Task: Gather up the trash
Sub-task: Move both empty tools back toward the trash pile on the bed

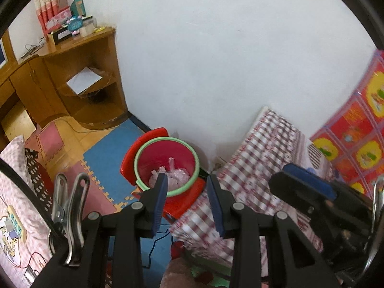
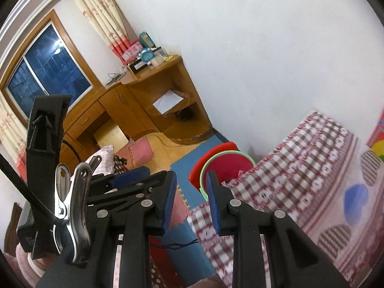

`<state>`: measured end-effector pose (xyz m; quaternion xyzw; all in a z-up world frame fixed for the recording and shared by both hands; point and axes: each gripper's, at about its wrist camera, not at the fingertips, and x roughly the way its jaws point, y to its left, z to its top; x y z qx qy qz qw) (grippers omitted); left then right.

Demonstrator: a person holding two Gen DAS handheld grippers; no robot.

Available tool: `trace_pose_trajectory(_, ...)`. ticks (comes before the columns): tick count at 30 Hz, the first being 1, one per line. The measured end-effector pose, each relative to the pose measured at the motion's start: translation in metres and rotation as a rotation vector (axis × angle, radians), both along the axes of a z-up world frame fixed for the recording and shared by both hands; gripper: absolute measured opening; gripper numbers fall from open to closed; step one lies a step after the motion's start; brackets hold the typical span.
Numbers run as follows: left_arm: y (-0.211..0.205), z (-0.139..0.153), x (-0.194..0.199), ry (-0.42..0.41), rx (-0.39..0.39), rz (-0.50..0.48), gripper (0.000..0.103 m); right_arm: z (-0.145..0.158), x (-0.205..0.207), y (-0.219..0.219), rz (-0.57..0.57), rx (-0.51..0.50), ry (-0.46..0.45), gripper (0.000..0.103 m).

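White plaster wall (image 1: 228, 55) fills the back of both views, and the honey-brown wooden corner desk (image 1: 79, 72) stands against it at the left, a white sheet of paper (image 1: 84, 79) lying on its open middle shelf. On the desk top, right at the wall end, sit a blue round alarm clock (image 1: 74, 24) and a pink patterned box (image 1: 58, 18), crowded together. The right wrist view adds a dark window with a wooden frame (image 2: 48, 67) beyond the desk and a cream curtain with a pink hem (image 2: 105, 16) beside it.

Down on the floor, blue and pink interlocking foam mats (image 1: 108, 153) run from the desk's foot toward the wall. A bed covered in red-and-white checked cloth (image 1: 259, 158) comes in from the right, its corner close to the bin.

And there's the task's thing: the red round plastic bin with a pale green rim (image 1: 166, 165) stands on the blue mat at the foot of the wall, between the desk and the bed's corner, sitting on or against a red plastic piece. Crumpled pale pink trash (image 1: 171, 176) lies in its bottom. From the right wrist view the bin (image 2: 225, 165) is half hidden behind the checked cloth.

The left gripper (image 1: 186, 199) hangs above the bin, blue pads parted with nothing between them. The right gripper (image 2: 189, 201) shows the same: a clear gap, nothing pinched.
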<state>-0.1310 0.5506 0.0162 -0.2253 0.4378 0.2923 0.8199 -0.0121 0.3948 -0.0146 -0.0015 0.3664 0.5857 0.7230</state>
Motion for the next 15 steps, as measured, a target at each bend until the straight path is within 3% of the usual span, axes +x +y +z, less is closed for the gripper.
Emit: trace_pose_trajectory(15,-0.128,0.028,0.015,-0.055,-0.002,-0.168,0.035,-0.005,-0.012,-0.147,-0.21,0.002,-0.015,0.031)
